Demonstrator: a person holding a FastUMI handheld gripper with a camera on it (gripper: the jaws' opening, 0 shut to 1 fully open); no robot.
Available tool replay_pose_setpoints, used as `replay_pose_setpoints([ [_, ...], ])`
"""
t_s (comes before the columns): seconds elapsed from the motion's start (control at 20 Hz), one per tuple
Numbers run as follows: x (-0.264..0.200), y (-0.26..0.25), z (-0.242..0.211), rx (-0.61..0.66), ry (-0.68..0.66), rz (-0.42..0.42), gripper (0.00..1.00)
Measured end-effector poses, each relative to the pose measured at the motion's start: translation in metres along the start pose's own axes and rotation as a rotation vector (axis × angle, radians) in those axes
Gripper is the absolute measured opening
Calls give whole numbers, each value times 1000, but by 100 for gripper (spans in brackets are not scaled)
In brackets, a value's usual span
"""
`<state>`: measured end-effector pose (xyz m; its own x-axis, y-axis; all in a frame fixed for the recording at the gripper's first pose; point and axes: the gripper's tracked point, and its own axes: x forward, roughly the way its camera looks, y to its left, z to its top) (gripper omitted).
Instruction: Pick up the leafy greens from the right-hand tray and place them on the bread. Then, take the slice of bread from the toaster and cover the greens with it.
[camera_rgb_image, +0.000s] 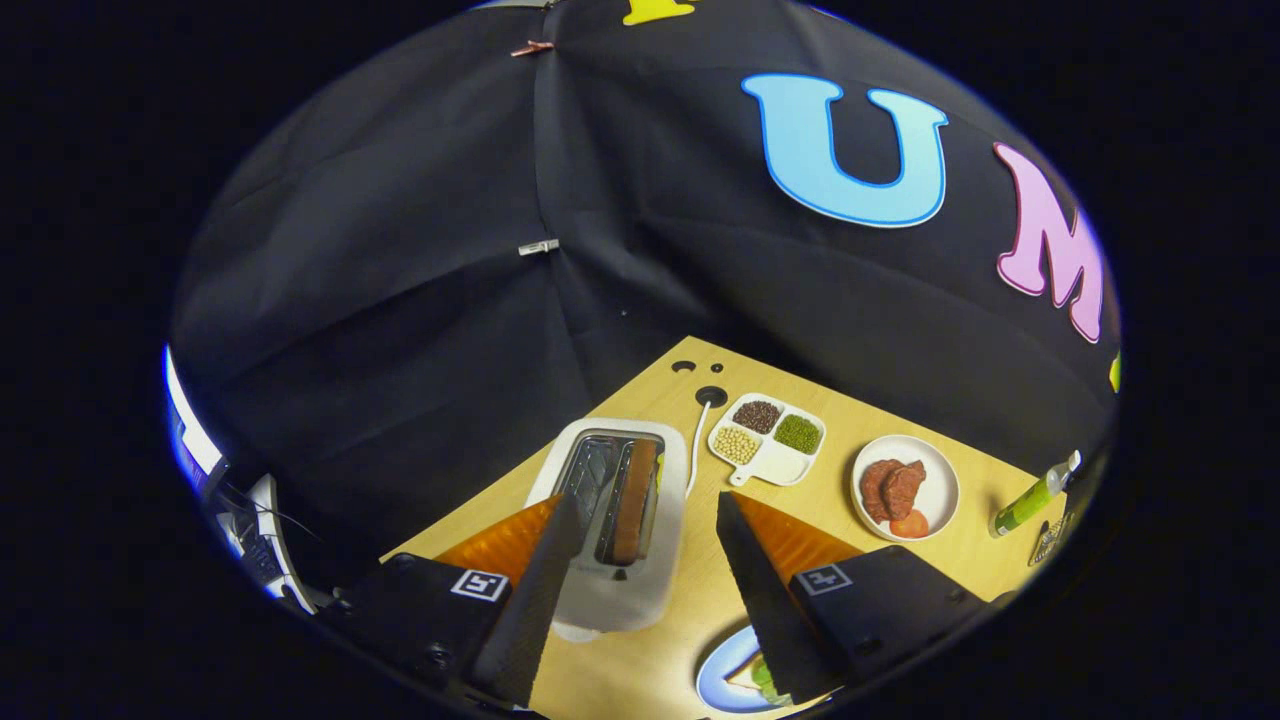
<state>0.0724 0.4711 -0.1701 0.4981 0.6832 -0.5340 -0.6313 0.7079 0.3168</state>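
A white toaster (622, 592) stands on the wooden table just ahead of my fingers. A brown slice of bread (636, 498) stands upright in its right slot, and the left slot looks empty. My gripper (648, 500) is open above the toaster with nothing between its fingers; the slice lies in the gap between the two tips. Below the right finger (765, 610) a blue plate (720, 668) shows in part. On it lie a pale slice of bread (742, 682) and leafy greens (766, 680), both partly hidden by that finger.
Beyond the toaster sits a white divided tray (775, 468) with dark, green and pale beans. To its right is a white plate (940, 492) with meat and a tomato slice. A green bottle (1032, 498) lies further right. A white cord (694, 450) runs behind the toaster.
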Motion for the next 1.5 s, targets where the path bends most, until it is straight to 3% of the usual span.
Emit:
replay_pose_setpoints([
  [0.1,20,4,-3,22,30,-5,88],
  [0.35,56,5,-14,49,102,-35,77],
  [0.5,68,5,-23,57,152,-44,38],
  [0.65,71,6,-20,51,127,-42,19],
  [0.95,42,17,6,46,67,0,14],
  [1.25,-28,11,58,37,-57,45,14],
  [1.5,-87,-12,63,48,-93,56,14],
])
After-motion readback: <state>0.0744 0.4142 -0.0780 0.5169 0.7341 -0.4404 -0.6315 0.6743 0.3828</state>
